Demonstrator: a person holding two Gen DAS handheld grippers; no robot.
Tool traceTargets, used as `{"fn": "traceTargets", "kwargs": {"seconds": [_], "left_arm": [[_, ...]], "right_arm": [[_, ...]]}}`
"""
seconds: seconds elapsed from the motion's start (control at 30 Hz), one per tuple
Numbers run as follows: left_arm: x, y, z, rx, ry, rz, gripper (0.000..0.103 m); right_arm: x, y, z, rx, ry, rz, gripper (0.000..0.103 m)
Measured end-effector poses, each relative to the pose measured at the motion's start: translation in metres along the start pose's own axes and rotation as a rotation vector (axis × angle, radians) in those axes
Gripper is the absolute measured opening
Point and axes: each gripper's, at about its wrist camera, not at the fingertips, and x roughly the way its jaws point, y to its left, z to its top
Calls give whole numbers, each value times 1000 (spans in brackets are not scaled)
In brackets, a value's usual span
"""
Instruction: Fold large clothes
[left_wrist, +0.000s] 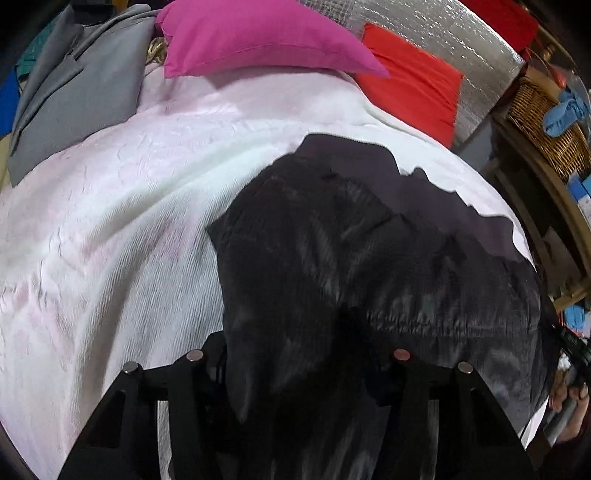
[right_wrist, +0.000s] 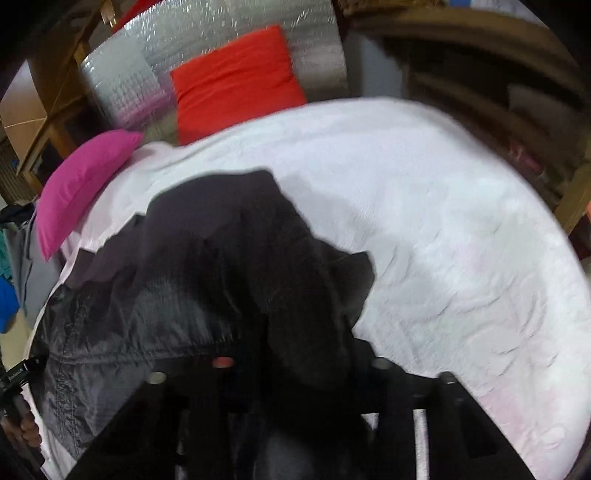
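As the left wrist view shows it, a black garment (left_wrist: 332, 258) lies partly on a white bed (left_wrist: 110, 229) and partly raised toward the camera. Its near edge drapes over and between the arms of the left gripper (left_wrist: 299, 354), which hides the fingertips; the cloth bunches there as if pinched, but whether the jaws are pressed together cannot be told. Far end of the garment: flat on the bedspread, toward the right side of the bed. At the head of the bed: a pink pillow (left_wrist: 258, 40) and a red pillow (left_wrist: 413, 85) against a silver quilted panel (left_wrist: 443, 33). Left edge: a grey cloth (left_wrist: 74, 96). Right edge: a wicker basket (left_wrist: 546, 125) on shelving.

Right wrist view, blurred. The same garment (right_wrist: 221, 266) hangs over the right gripper (right_wrist: 295, 369), a dark fold falling between its arms; jaw state likewise hidden, cannot tell. The bed (right_wrist: 443, 221) lies bare to the right. Pink pillow (right_wrist: 81, 184) and red pillow (right_wrist: 236, 77) at the far end.

Judgement: both grippers appear to hold the near hem lifted, probably to carry it over the flat part for a fold.
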Motion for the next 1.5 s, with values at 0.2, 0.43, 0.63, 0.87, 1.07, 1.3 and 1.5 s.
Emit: {"fn": "traceTargets", "kwargs": {"seconds": [0.2, 0.43, 0.63, 0.87, 1.07, 1.3, 1.5], "left_arm": [[14, -6, 5, -4, -3, 40, 58], [-34, -21, -7, 95, -119, 203, 59], [-85, -51, -45, 153, -270, 141, 66], [-50, -80, -90, 209, -131, 215, 73], [-44, -93, -96, 308, -147, 312, 79], [-128, -106, -120, 326, -359, 327, 79], [-196, -121, -140, 322, -455, 296, 80]], "right_arm": [[18, -12, -11, 39, 60, -22, 41], [-46, -13, -22, 64, -98, 4, 64], [-80, 21, -41, -27, -169, 155, 65], [-63, 72, -97, -174, -12, 160, 64], [-46, 81, -104, -180, 66, 143, 64], [-110, 67, -108, -117, -92, 194, 65], [-161, 79, -119, -120, -172, 189, 72]]}}
